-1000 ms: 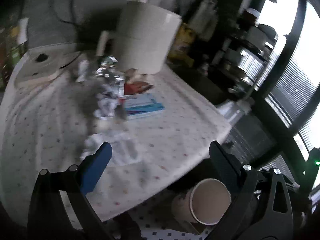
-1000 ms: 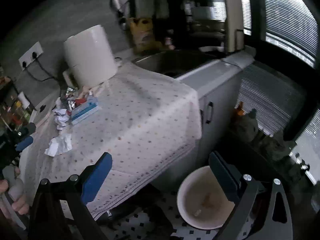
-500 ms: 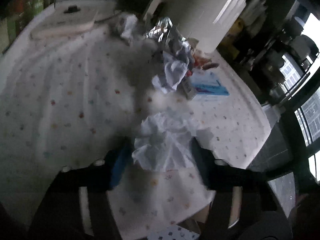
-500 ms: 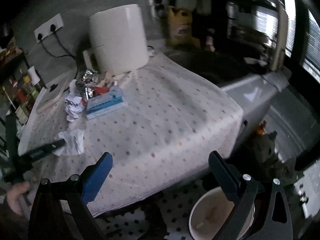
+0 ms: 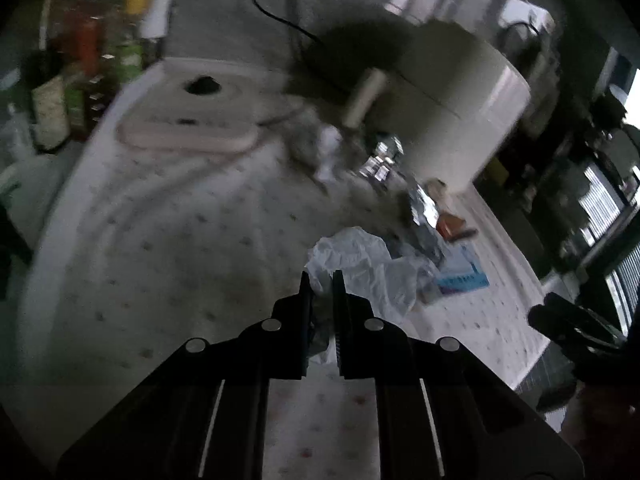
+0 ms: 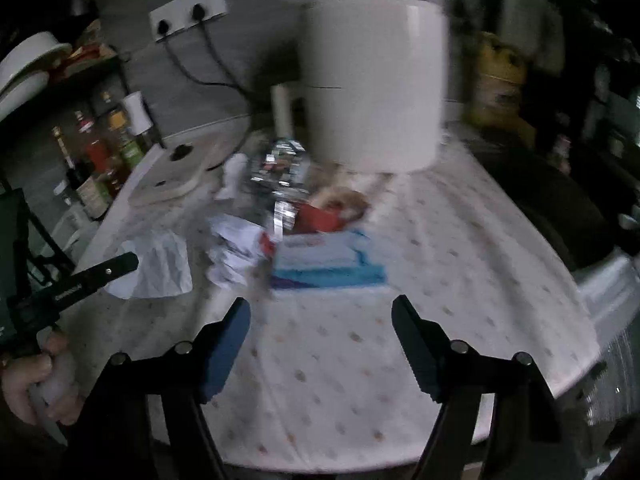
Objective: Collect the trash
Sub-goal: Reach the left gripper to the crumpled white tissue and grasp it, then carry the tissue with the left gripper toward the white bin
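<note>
Left hand-held gripper (image 5: 320, 280) has just closed, clamped on the crumpled white tissue (image 5: 360, 268), which sits on the dotted white cloth surface (image 6: 460, 280). Right hand-held gripper (image 6: 320, 312) has been narrowing, empty, short of the blue-and-white flat packet (image 6: 324, 260). Silver foil wrappers (image 6: 280, 168), white paper scraps (image 6: 236, 248) and red wrapper (image 6: 320, 216) remain. Judgement: collection barely begun.

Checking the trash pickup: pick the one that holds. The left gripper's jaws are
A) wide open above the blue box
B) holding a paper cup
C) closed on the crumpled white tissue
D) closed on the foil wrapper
C: the left gripper has its jaws nearly together, pinching the edge of the crumpled white tissue on the dotted tablecloth.
</note>
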`<state>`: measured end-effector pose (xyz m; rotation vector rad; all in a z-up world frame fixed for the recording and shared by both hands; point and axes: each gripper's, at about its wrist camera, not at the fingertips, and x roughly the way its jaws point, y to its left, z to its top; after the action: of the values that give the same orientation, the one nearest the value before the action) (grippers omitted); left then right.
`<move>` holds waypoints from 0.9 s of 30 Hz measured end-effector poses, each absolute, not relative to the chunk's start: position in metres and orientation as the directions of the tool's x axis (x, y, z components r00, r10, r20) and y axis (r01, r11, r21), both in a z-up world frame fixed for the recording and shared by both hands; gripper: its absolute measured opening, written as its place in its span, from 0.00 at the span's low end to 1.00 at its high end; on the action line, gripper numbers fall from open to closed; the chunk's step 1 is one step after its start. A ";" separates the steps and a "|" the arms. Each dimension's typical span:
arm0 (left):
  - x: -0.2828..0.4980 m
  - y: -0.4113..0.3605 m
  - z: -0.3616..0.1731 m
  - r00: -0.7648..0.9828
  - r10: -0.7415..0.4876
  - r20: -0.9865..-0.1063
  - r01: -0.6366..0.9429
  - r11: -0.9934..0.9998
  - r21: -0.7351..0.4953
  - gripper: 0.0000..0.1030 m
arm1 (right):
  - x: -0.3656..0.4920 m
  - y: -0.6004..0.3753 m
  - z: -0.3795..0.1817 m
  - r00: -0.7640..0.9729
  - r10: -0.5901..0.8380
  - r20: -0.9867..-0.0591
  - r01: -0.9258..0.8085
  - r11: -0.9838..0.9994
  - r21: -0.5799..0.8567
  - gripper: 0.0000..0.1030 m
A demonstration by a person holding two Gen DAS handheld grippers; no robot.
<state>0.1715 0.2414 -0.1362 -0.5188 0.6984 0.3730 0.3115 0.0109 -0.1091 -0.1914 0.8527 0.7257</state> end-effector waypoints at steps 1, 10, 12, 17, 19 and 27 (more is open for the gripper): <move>0.167 0.248 -0.134 0.707 0.166 -0.688 -0.501 0.803 -0.321 0.10 | 0.313 0.021 -0.109 0.427 0.519 -0.740 -0.668 0.733 0.127 0.70; 0.142 0.277 -0.131 0.681 0.245 -0.690 -0.579 0.758 -0.302 0.10 | 0.319 0.091 -0.116 0.377 0.575 -0.726 -0.750 0.650 0.125 0.70; 0.136 0.282 -0.133 0.673 0.256 -0.694 -0.595 0.745 -0.302 0.10 | 0.321 0.105 -0.122 0.376 0.569 -0.731 -0.759 0.642 0.109 0.70; 0.124 0.285 -0.133 0.664 0.266 -0.699 -0.607 0.737 -0.296 0.10 | 0.324 0.124 -0.137 0.398 0.551 -0.734 -0.766 0.640 0.066 0.72; 0.121 0.287 -0.133 0.665 0.269 -0.697 -0.612 0.732 -0.301 0.10 | 0.324 0.128 -0.141 0.349 0.561 -0.750 -0.791 0.606 0.085 0.29; 0.125 0.273 -0.117 0.707 0.246 -0.663 -0.559 0.769 -0.311 0.10 | 0.312 0.093 -0.114 0.320 0.613 -0.722 -0.785 0.598 0.160 0.12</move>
<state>0.1250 0.2726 -0.1169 -0.5266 0.6416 0.4703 0.3120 0.0932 -0.1138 -0.2364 0.8327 0.9298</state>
